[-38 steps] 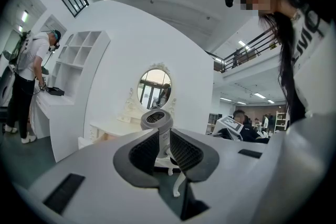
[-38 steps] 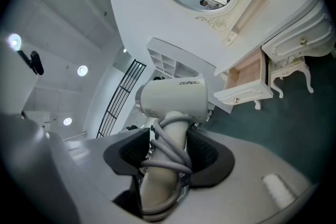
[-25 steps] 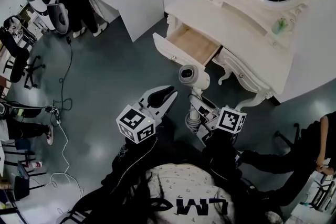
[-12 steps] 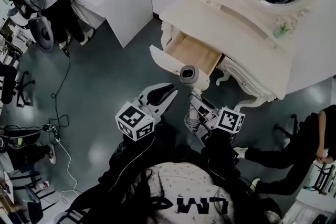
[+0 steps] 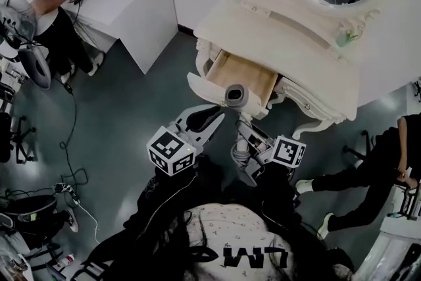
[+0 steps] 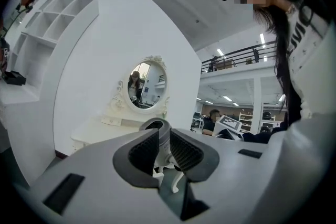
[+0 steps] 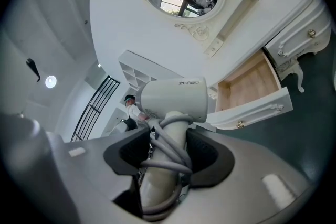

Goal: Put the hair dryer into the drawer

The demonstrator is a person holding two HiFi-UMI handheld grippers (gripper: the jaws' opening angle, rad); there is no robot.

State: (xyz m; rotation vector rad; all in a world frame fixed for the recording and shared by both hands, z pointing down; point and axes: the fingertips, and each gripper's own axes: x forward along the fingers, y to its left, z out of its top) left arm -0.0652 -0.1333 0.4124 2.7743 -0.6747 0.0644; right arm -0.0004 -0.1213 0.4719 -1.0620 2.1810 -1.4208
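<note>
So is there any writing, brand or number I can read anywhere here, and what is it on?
"ZEABO", as best I can read it: on the barrel of the hair dryer.
Large letters on the person's top: upside down and partly cut off, so not readable with confidence.
Square patterns on the left marker cube and the right marker cube: no words.

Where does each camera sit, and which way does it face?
Head view: on the person's head, facing steeply down at the open drawer, left gripper and right gripper; own hair and shirt show.
Left gripper view: on that gripper, facing along its open jaws at the mirror; own shirt at right.
Right gripper view: on that gripper, facing along jaws shut on the dryer, drawer beyond.
All three share the dryer and mirror.
</note>
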